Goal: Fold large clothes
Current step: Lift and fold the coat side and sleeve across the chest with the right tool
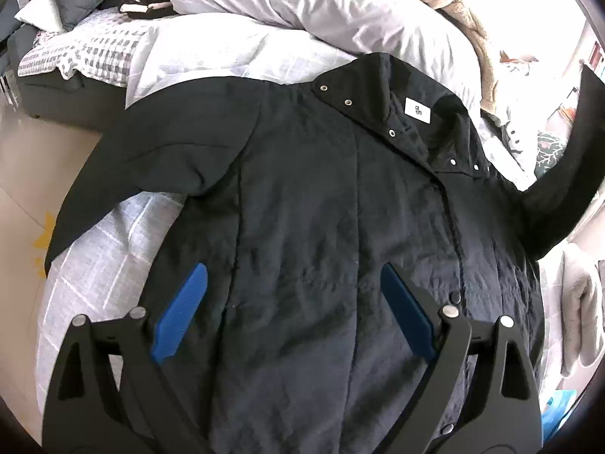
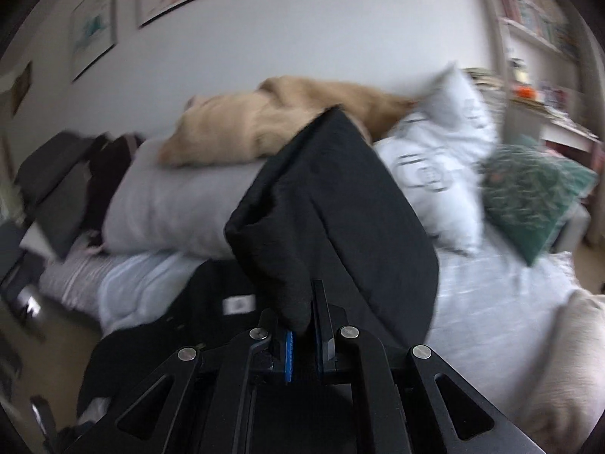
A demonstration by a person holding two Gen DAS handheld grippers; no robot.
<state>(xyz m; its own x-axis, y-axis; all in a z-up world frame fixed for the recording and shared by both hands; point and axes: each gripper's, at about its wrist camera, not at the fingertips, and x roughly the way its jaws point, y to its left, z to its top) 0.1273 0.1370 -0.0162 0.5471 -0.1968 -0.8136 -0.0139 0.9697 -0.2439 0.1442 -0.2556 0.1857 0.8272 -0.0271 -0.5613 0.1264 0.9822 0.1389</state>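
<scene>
A large black jacket (image 1: 321, 208) with snap buttons and a white neck label lies front-up, spread on the bed. Its left sleeve (image 1: 143, 159) lies out to the left. My left gripper (image 1: 295, 283) is open just above the jacket's lower body, blue pads apart, holding nothing. My right gripper (image 2: 302, 325) is shut on the jacket's right sleeve (image 2: 332, 204) and holds it lifted above the bed. That raised sleeve also shows at the right edge of the left wrist view (image 1: 567, 174). The jacket body (image 2: 196, 317) lies below it.
The bed has a white duvet (image 1: 227, 45), a beige blanket (image 2: 264, 121), white pillows (image 2: 438, 159) and a green cushion (image 2: 529, 196). Dark clothes (image 2: 75, 189) are piled at the far left. The bed's left edge drops to the floor (image 1: 30, 159).
</scene>
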